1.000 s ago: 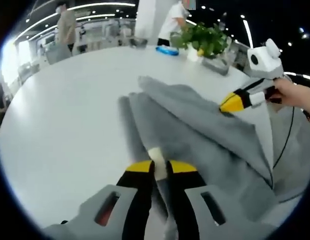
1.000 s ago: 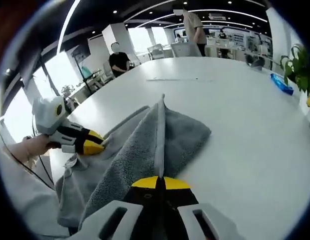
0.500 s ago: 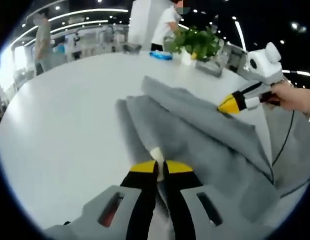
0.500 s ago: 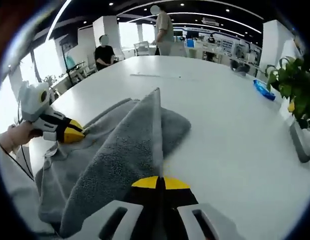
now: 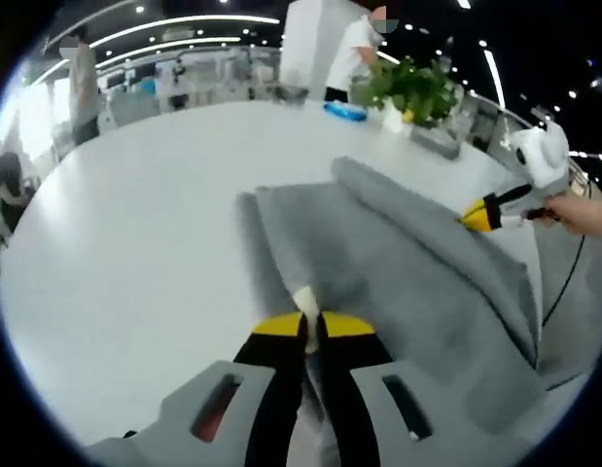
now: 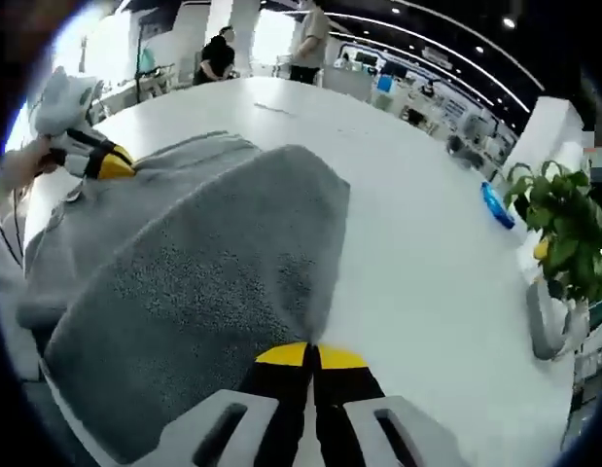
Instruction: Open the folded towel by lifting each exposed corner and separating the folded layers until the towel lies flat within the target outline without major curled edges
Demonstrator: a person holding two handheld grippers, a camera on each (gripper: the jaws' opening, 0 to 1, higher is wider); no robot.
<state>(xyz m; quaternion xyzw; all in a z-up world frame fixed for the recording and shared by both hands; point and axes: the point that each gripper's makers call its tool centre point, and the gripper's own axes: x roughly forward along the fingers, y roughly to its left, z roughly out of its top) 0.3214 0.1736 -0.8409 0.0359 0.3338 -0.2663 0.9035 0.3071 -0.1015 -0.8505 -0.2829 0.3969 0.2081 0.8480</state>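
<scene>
A grey towel (image 5: 398, 272) lies partly unfolded on the white table (image 5: 135, 224). My left gripper (image 5: 309, 324) is shut on the towel's near edge, by a small white tag. At the right of the left gripper view my right gripper (image 5: 476, 218) pinches the towel's far edge, held by a hand. In the right gripper view my right gripper (image 6: 310, 354) is shut on the edge of the towel (image 6: 194, 282), which spreads wide to its left. My left gripper (image 6: 116, 167) pinches the towel at the upper left of that view.
A potted plant (image 5: 409, 88) and a blue object (image 5: 345, 111) stand at the table's far side; in the right gripper view the plant (image 6: 563, 224) is at the right. People stand beyond the table. A cable hangs by the hand (image 5: 583, 209).
The two grippers have drawn apart while holding the towel. The raised fold has flattened and the towel now spreads wider between them.
</scene>
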